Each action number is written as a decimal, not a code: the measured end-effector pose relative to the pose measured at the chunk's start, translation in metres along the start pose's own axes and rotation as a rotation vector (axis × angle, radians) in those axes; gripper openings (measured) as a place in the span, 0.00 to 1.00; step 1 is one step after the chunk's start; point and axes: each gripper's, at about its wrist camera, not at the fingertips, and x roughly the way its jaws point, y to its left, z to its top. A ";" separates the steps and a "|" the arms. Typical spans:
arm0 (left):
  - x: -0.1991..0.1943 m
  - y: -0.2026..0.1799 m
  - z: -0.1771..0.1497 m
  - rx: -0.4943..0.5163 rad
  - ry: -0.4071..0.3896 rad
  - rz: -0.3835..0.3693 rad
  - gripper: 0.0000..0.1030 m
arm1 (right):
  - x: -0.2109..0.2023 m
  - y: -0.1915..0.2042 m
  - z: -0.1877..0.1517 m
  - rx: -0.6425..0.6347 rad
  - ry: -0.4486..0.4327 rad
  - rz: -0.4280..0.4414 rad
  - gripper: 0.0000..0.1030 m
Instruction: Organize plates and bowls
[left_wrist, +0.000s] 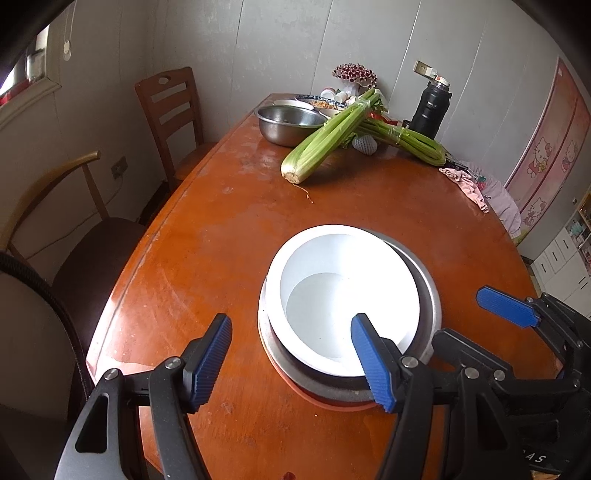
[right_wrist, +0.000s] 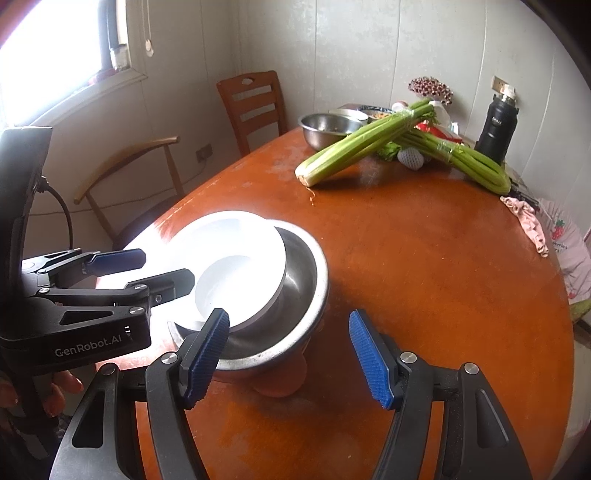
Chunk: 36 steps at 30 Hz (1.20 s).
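A white bowl (left_wrist: 343, 291) sits nested, slightly tilted, in a steel bowl (left_wrist: 424, 288), which rests on an orange dish (left_wrist: 332, 402) on the wooden table (left_wrist: 221, 240). My left gripper (left_wrist: 291, 363) is open at the stack's near side, its right pad over the white bowl's rim and its left pad over bare table. In the right wrist view the white bowl (right_wrist: 236, 258) and steel bowl (right_wrist: 299, 266) lie left of centre, with the left gripper (right_wrist: 166, 267) reaching in from the left. My right gripper (right_wrist: 287, 360) stands open, its left finger by the steel rim; nothing is gripped.
At the far end lie two celery bunches (left_wrist: 325, 144), another steel bowl (left_wrist: 288, 123), dishes and a black flask (left_wrist: 430, 107). A pink cloth (left_wrist: 467, 184) hangs at the right edge. Two chairs (left_wrist: 173, 110) stand left of the table. The right gripper (left_wrist: 458, 315) sits right of the stack.
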 end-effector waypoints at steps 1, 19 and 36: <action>-0.002 -0.001 -0.001 0.000 -0.004 0.003 0.65 | -0.003 0.000 -0.002 0.001 -0.005 -0.002 0.67; -0.052 -0.043 -0.061 0.033 -0.060 0.007 0.68 | -0.068 -0.006 -0.063 0.027 -0.076 -0.030 0.68; -0.074 -0.064 -0.113 0.033 -0.076 0.030 0.69 | -0.104 -0.003 -0.121 0.036 -0.104 -0.040 0.68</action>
